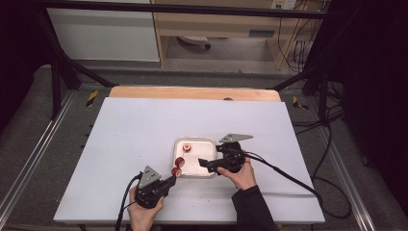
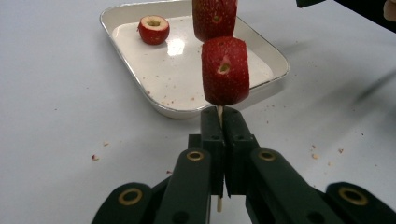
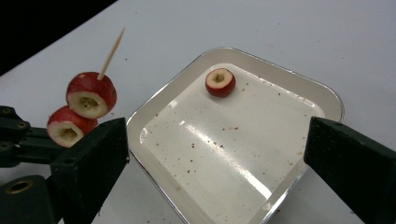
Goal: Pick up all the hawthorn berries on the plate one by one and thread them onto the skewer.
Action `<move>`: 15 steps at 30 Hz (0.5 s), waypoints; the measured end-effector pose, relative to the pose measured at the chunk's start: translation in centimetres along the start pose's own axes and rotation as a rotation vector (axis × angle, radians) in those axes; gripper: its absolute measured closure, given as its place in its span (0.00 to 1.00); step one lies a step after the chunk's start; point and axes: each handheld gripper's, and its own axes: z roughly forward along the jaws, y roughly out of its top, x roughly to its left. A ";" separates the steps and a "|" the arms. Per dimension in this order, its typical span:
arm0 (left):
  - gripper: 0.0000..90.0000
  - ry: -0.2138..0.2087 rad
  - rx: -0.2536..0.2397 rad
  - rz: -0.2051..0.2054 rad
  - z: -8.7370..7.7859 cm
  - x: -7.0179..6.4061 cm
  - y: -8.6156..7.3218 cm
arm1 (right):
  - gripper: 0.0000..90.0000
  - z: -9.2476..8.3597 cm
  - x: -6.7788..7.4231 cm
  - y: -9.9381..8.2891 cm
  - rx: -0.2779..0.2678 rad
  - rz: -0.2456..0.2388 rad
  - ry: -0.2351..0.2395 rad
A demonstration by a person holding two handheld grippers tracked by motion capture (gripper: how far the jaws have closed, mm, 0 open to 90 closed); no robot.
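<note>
White rounded-square shallow tray (image 1: 210, 142) sits toward the near edge of the white-covered table (image 1: 144, 125), a little right of its middle. 1 loose red cored fruit piece (image 3: 220, 82), hollow centre up, lies in the tray's far-left corner; it shows there in the high view too (image 1: 187, 147). The left gripper (image 1: 169, 182), near the table's near edge just off the tray's near-left corner, has its jaws pinched tight on the base of a thin wooden skewer (image 2: 219, 113). 2 red cored fruit pieces are already threaded on the stick, the lower (image 2: 225, 71) just above the jaw tips, the upper (image 2: 214, 17) touching it. In the right gripper view the bare pointed end of the skewer (image 3: 111, 53) rises past the upper piece and tilts toward the tray. The right gripper (image 1: 206, 162) hovers over the tray's near-right part, jaws spread wide and holding nothing. Key relation: the loose piece lies ahead of the right gripper, diagonally across the tray toward the far-left corner, so the right hand is the free one to reach it. Judgement: pick it, then line its core hole up with the skewer's long axis, tip first. Risk: a hole off that axis splits the fruit.
</note>
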 end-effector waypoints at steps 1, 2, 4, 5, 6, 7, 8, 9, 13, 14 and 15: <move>0.98 0.000 0.004 0.004 -0.1 0.1 0.0 | 0.08 0.1 0.0 0.2 0.017 -0.004 -0.001; 0.98 -0.001 0.005 0.004 -0.3 0.3 0.0 | 0.08 0.2 0.0 0.4 0.029 -0.014 -0.004; 0.98 -0.003 0.005 0.001 -0.5 0.6 -0.1 | 0.08 0.4 0.0 1.0 0.062 -0.029 -0.006; 0.98 -0.002 0.005 0.003 -0.6 0.7 -0.1 | 0.08 0.6 0.0 1.2 0.077 -0.039 -0.011; 0.98 0.000 0.006 0.006 -0.7 0.7 -0.1 | 0.08 0.8 0.1 1.5 0.095 -0.048 -0.016; 0.98 0.001 0.009 0.008 -0.7 0.8 -0.2 | 0.08 1.0 0.1 1.7 0.113 -0.059 -0.018; 0.98 0.002 0.011 0.011 -0.8 0.8 -0.2 | 0.08 1.3 0.2 2.0 0.127 -0.069 -0.023; 0.98 0.003 0.012 0.013 -0.8 0.9 -0.2 | 0.08 1.5 0.2 2.3 0.145 -0.080 -0.033; 0.98 0.003 0.011 0.010 -1.0 1.1 -0.3 | 0.08 2.6 0.4 3.3 0.188 -0.098 -0.052; 0.98 0.002 0.010 0.009 -1.0 1.2 -0.3 | 0.09 2.9 0.4 3.5 0.197 -0.103 -0.056; 0.98 0.004 0.010 0.013 -1.1 1.2 -0.3 | 0.09 3.2 0.4 3.8 0.206 -0.098 -0.062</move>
